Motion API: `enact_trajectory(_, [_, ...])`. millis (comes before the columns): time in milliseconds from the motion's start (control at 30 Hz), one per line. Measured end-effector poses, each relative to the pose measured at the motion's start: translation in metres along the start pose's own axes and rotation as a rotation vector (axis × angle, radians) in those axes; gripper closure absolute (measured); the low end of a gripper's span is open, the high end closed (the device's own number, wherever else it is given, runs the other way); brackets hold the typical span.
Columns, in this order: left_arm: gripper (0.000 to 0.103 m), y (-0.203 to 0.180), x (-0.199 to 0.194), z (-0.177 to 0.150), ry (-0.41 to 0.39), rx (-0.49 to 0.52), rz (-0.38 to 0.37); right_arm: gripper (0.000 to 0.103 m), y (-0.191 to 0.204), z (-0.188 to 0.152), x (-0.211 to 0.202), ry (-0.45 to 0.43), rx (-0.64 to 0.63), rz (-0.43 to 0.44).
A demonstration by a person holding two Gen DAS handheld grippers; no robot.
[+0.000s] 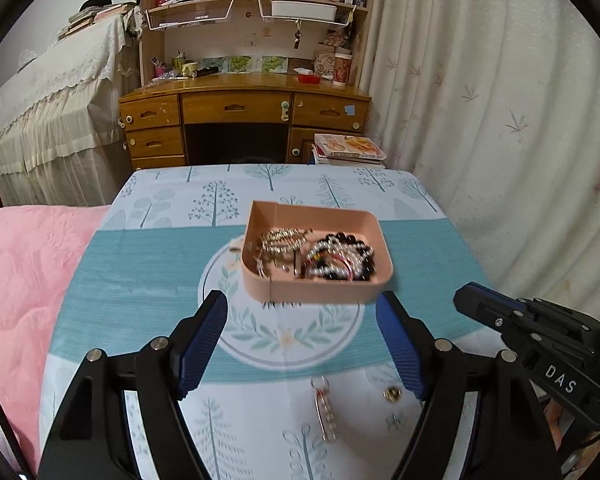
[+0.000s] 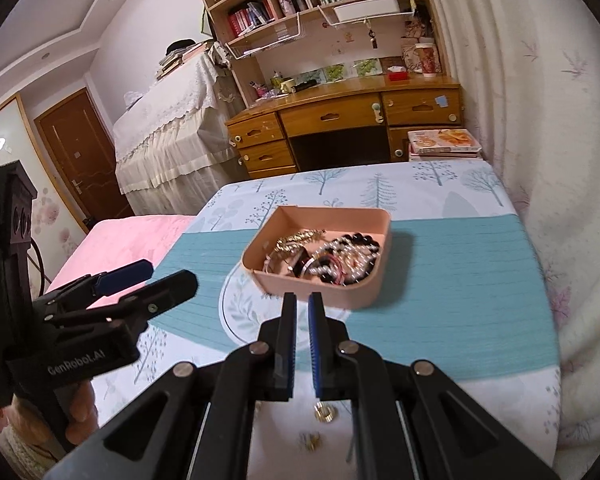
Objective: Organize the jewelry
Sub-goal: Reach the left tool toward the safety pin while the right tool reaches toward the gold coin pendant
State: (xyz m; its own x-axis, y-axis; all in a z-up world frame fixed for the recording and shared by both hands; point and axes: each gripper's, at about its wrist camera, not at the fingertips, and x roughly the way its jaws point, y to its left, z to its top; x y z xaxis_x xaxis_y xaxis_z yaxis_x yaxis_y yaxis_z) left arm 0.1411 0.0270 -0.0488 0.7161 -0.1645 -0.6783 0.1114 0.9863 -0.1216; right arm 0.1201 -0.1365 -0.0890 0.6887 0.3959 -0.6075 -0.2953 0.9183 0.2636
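Loose pieces lie nearest on the tablecloth (image 1: 140,312): a beaded clasp (image 1: 326,408), long axis running away from the lens, then a gold ring (image 1: 392,394) to its right. Both sit low between the wide-spread, empty fingers of the left gripper (image 1: 302,316), which looks the nearer one for the clasp. Beyond stands the pink tray (image 1: 320,294), already holding bracelets. Right gripper (image 2: 302,300) is pinched closed on nothing, with the ring just beneath it.

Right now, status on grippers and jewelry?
Left hand-held gripper open, empty. Right hand-held gripper shut, empty. Tray holds beads; clip, ring still loose. Nothing blocking.
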Motion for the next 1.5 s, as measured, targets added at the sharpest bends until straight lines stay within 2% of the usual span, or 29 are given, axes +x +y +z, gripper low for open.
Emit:
enact_trajectory(167, [0.028,-0.006,-0.012,-0.017,-0.016,0.036,0.041,0.097,-0.007,-0.016,-0.017,-0.01,0.011,-0.019])
enact_trajectory(267, [0.028,-0.007,-0.007,-0.025,0.01,0.041,0.043,0.097,-0.013,-0.03,-0.02,-0.003,0.032,-0.029])
enact_trajectory(400, [0.03,-0.005,0.008,-0.039,0.085,0.016,0.018,0.097,-0.03,-0.049,-0.013,0.038,0.094,-0.035])
enact_trajectory(467, [0.038,-0.005,0.017,-0.047,0.132,0.012,0.001,0.097,-0.041,-0.055,-0.006,0.067,0.129,-0.047])
enact_trajectory(533, [0.041,-0.008,0.028,-0.058,0.181,0.012,-0.014,0.097,-0.055,-0.061,-0.001,0.091,0.183,-0.046])
enact_trajectory(633, [0.056,-0.013,0.046,-0.076,0.255,0.015,-0.016,0.097,-0.071,-0.067,0.004,0.106,0.251,-0.035])
enact_trajectory(767, [0.064,-0.022,0.061,-0.093,0.308,0.033,-0.004,0.097,-0.077,-0.07,0.005,0.101,0.256,-0.038])
enact_trajectory(867, [0.071,-0.027,0.065,-0.096,0.317,0.05,0.005,0.097,-0.078,-0.075,0.007,0.111,0.257,-0.025])
enact_trajectory(1200, [0.071,-0.037,0.082,-0.1,0.367,0.087,0.046,0.097,-0.076,-0.08,0.018,0.148,0.24,-0.006])
enact_trajectory(1300, [0.072,-0.038,0.082,-0.099,0.358,0.102,0.059,0.097,-0.074,-0.082,0.021,0.161,0.229,-0.002])
enact_trajectory(1333, [0.074,-0.038,0.082,-0.098,0.357,0.101,0.057,0.097,-0.073,-0.083,0.022,0.164,0.224,-0.001])
enact_trajectory(1367, [0.086,-0.037,0.082,-0.097,0.354,0.1,0.056,0.097,-0.072,-0.083,0.023,0.168,0.219,-0.002])
enact_trajectory(1400, [0.093,-0.037,0.082,-0.097,0.352,0.104,0.058,0.097,-0.07,-0.084,0.025,0.173,0.212,-0.002])
enact_trajectory(1500, [0.097,-0.034,0.082,-0.097,0.348,0.106,0.051,0.097,-0.066,-0.085,0.028,0.183,0.194,0.001])
